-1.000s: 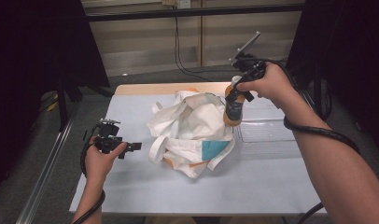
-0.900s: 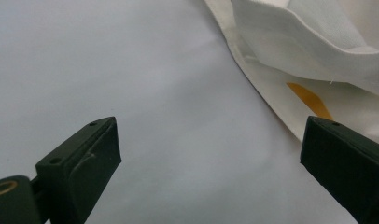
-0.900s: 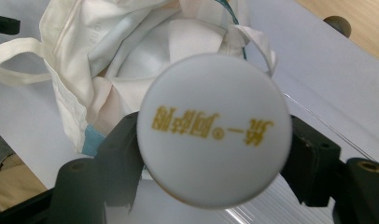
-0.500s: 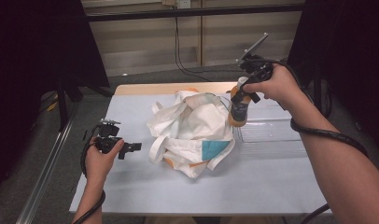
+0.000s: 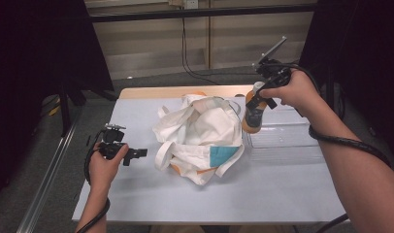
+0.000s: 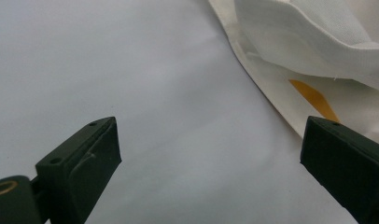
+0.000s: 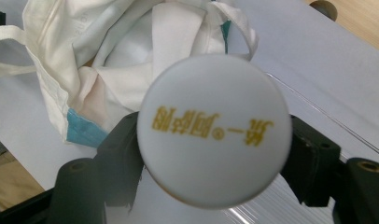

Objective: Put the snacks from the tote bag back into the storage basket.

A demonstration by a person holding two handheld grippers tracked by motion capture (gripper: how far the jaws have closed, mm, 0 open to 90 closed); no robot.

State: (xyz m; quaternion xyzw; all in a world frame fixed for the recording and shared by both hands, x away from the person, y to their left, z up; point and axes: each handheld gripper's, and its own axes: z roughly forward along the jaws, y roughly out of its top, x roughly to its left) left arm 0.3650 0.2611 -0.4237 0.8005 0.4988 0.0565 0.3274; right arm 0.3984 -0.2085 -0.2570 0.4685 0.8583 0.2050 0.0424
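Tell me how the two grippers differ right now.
The right gripper is shut on a bottle, held above the clear tray; the left gripper is open and empty. The right points down; the left lies level, aimed at the cloth bag. Both are hand-held.

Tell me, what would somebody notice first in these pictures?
Probably the rumpled white cloth bag in the middle of the table. Next, the orange bottle with a white cap, clamped in the right gripper above a clear tray to the bag's right.

Right gripper (image 5: pixel 255 102) raised with jaws clamped; left gripper (image 5: pixel 137 153) low, jaws spread wide.
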